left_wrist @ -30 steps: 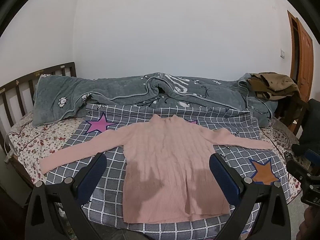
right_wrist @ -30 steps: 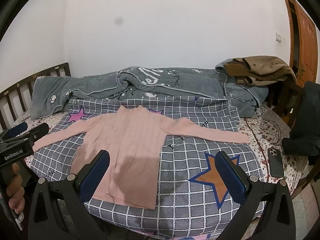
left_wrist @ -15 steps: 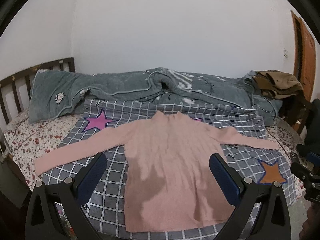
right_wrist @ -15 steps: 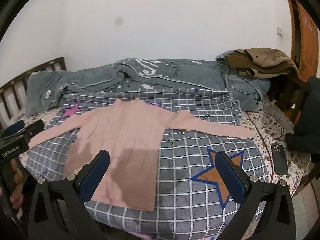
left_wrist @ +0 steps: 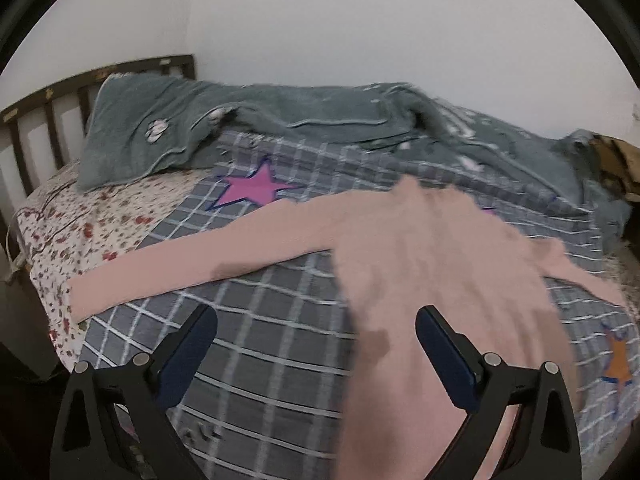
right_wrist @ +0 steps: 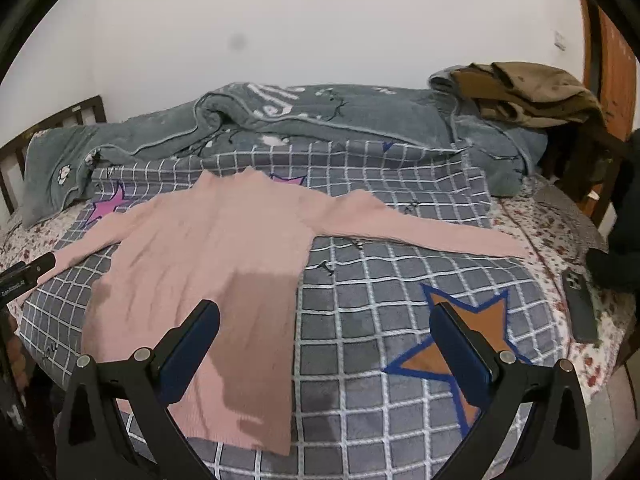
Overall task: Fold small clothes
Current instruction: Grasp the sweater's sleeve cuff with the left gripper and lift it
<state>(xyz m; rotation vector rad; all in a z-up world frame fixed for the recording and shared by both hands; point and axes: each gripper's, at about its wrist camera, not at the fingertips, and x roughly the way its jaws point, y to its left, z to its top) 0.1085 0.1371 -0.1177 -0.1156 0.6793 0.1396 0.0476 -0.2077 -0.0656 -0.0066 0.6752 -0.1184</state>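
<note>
The pink ribbed-knit sweater [right_wrist: 208, 264] looks soft and matt. The grey checked plush blanket [right_wrist: 360, 300] beneath is fuzzy. The dark slatted wooden headboard [left_wrist: 52, 120] shows a dull sheen.

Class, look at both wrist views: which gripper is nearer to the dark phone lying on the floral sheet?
Right. The right gripper hovers over the orange star, the phone just beyond. The left gripper is across the pink sweater.
</note>
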